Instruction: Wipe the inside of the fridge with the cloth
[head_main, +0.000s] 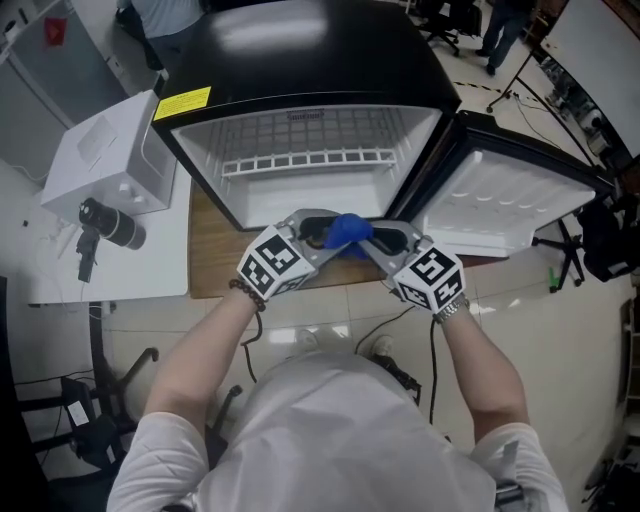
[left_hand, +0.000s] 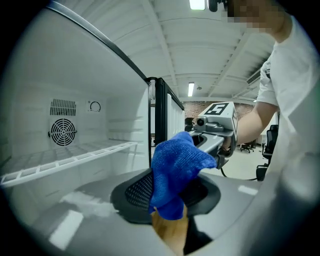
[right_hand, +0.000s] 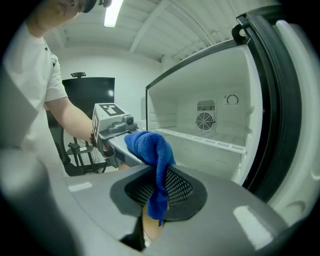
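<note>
At the centre of the head view, just in front of the open fridge's lower edge, we see the blue cloth (head_main: 348, 232) held between both grippers. The right gripper (right_hand: 159, 195) has its jaws nearly together, pinching a thin fold of the cloth. The left gripper (left_hand: 167, 195) stands wider, its jaws pressed on a thicker bunch. Behind them the fridge (head_main: 300, 50) rests on a wooden table (head_main: 208, 262), with a wire shelf (head_main: 300, 160) inside and its door (head_main: 520, 205) swung toward the right of the frame. A white box (head_main: 105, 150) sits at the upper left.
</note>
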